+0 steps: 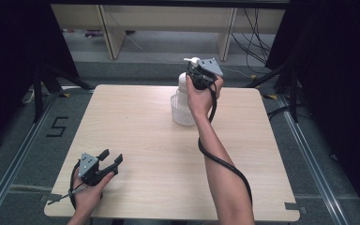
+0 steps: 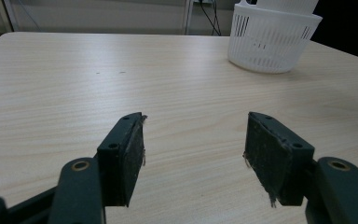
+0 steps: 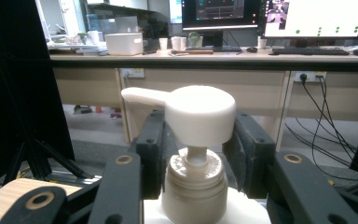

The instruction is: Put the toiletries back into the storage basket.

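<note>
R tool (image 3: 193, 154) was pinching the neck of a white pump bottle (image 3: 195, 140), jaws pressed in from both sides just under the pump head, nozzle pointing to the view's left. In the high view the R tool (image 1: 194, 77) sat at the far edge of the counter (image 1: 136, 140), w/ the bottle (image 1: 183, 84) upright over the white slotted basket (image 1: 180, 112). Couldn't tell whether the bottle's base was resting inside the basket or hanging just above it, since hand & basket wall covered it.

L tool (image 1: 111, 159) lay low at the near left corner, jaws spread wide, nothing btwn them; its own view showed bare wood btwn the pads (image 2: 133, 154) and the basket (image 2: 272, 39) well apart, far across.

Step in hand, as I judged it: moving the bottle in or out of the basket, R side only. Next move prob. called for a straight vertical path so the base clears the rim w/o tipping the light basket. L tool could steady the basket if it dragged.
</note>
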`<move>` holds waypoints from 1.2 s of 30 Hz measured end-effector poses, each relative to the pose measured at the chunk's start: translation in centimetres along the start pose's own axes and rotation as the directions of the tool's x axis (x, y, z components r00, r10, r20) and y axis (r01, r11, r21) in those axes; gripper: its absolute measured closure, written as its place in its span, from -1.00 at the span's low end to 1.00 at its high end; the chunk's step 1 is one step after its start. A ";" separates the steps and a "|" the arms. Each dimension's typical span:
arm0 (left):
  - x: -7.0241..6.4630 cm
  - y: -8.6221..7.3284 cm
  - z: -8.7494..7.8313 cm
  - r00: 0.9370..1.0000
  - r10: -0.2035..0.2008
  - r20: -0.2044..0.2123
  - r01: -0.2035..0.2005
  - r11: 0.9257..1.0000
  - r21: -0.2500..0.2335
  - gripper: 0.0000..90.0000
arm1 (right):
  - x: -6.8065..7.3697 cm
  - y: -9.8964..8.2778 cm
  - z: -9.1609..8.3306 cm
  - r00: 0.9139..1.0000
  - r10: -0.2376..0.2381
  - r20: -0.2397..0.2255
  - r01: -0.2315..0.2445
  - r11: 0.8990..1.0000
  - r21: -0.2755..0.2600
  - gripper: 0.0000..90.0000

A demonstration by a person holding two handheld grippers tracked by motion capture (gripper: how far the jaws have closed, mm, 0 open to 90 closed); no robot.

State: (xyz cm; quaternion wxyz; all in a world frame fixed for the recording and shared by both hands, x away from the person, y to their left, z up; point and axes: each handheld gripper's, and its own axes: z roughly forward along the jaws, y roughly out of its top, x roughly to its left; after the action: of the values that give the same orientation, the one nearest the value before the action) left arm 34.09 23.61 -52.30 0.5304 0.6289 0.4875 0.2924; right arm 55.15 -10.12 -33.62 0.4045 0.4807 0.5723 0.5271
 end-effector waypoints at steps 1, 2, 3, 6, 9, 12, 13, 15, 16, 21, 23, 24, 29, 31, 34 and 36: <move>0.0 0.0 0.0 1.000 0.000 0.000 0.000 1.000 0.000 -0.18 | 0.0 0.0 0.0 1.000 0.000 0.002 0.000 1.000 0.001 0.34; 0.0 0.0 0.0 1.000 0.000 0.000 0.000 1.000 -0.001 -0.18 | 0.0 -0.1 0.0 1.000 0.002 -0.002 -0.002 1.000 0.003 0.34; 0.0 0.0 0.0 1.000 0.000 -0.001 0.000 1.000 -0.001 -0.18 | 0.0 -0.1 0.0 1.000 -0.001 -0.001 0.001 1.000 0.003 0.34; 0.0 0.0 0.0 1.000 0.000 -0.001 0.000 1.000 0.000 -0.18 | 0.0 -0.3 0.0 1.000 -0.008 -0.003 0.008 1.000 0.002 0.34; 0.0 0.0 0.0 1.000 0.001 -0.001 -0.001 1.000 0.000 -0.18 | 0.0 -0.6 0.1 1.000 0.008 -0.003 -0.008 1.000 0.014 0.34; 0.0 0.0 0.0 1.000 0.000 -0.001 0.000 1.000 -0.001 -0.18 | 0.0 -0.8 0.1 1.000 0.001 -0.002 -0.001 1.000 0.017 0.34; 0.0 0.0 0.0 1.000 0.000 0.000 0.000 1.000 0.000 -0.18 | 0.1 -0.8 0.1 1.000 0.007 -0.004 -0.007 1.000 0.020 0.34; 0.0 0.0 0.0 1.000 0.000 -0.001 0.000 1.000 0.000 -0.18 | 0.0 -0.9 0.2 1.000 -0.006 -0.004 0.006 1.000 0.018 0.34; 0.0 0.0 0.0 1.000 0.000 0.000 0.000 1.000 -0.001 -0.18 | 0.1 -1.0 0.1 1.000 0.002 -0.001 -0.002 1.000 0.018 0.34; 0.0 0.0 0.0 1.000 0.000 -0.001 0.000 1.000 0.000 -0.18 | 0.2 -1.3 0.2 1.000 0.008 -0.008 -0.008 1.000 0.026 0.34; 0.0 0.0 0.0 1.000 0.001 -0.001 -0.001 1.000 0.000 -0.18 | 0.2 -1.4 0.1 1.000 0.001 -0.005 -0.001 0.999 0.035 0.34; 0.0 0.0 0.0 1.000 0.002 0.000 -0.002 1.000 0.001 -0.18 | 0.1 -1.4 0.2 1.000 -0.006 -0.006 0.007 0.999 0.033 0.34; 0.0 0.0 0.0 1.000 0.003 -0.001 -0.003 1.000 0.001 -0.18 | 0.2 -1.9 0.2 1.000 -0.011 -0.011 0.011 0.999 0.042 0.34; 0.0 0.0 0.0 1.000 0.001 0.000 -0.001 1.000 -0.001 -0.18 | 0.2 -2.1 0.2 1.000 -0.006 -0.009 0.007 0.999 0.050 0.34; 0.0 0.0 0.0 1.000 -0.001 -0.001 0.001 1.000 -0.001 -0.18 | 0.3 -2.3 0.3 1.000 -0.003 -0.015 0.003 0.999 0.051 0.34; 0.0 0.0 0.0 1.000 0.001 0.000 -0.001 1.000 0.000 -0.18 | 0.3 -2.5 0.3 1.000 -0.003 -0.010 0.004 0.998 0.056 0.34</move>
State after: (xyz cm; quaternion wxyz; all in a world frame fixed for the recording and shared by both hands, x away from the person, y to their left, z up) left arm 34.08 23.59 -52.30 0.5303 0.6290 0.4873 0.2928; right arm 55.02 -9.71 -36.09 0.3888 0.4882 0.5899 0.5125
